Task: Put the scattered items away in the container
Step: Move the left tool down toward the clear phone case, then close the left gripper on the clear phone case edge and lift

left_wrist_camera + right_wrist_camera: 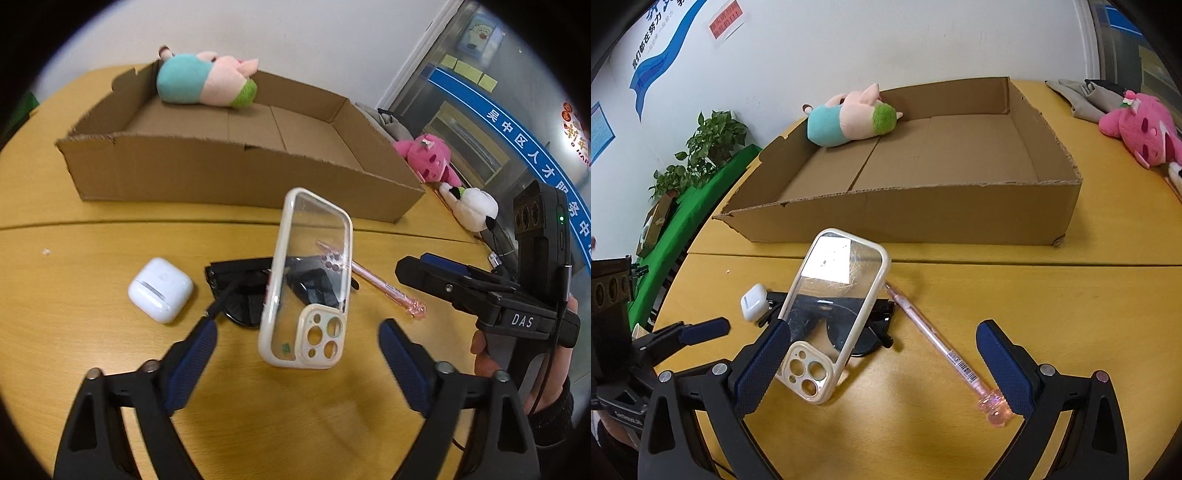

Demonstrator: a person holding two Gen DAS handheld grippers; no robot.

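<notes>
Left tongs (297,347): spread wide, nothing gripped; the phone case (306,277) is seen right between the two pads, just ahead.
Right tongs (882,354): also spread wide and empty; the phone case (834,314) is found by the left pad (762,365), whether touching cannot be told.
Phone case: propped at a tilt on the sunglasses (243,295), camera cut-out end nearest both tongs, long axis running away from them toward the box.
Nearer hand: the left is judged better placed, since the case is centred in its gap.
Pen (938,343): laid diagonally inside the right tongs' span, its pink cap by the right pad.
Earbud case (160,290): set ahead-left of the left tongs.
Box (923,221): beyond everything, open, one plush toy (849,118) already inside at the far end.
Coming move: a closing across the case's short width is called for.
</notes>
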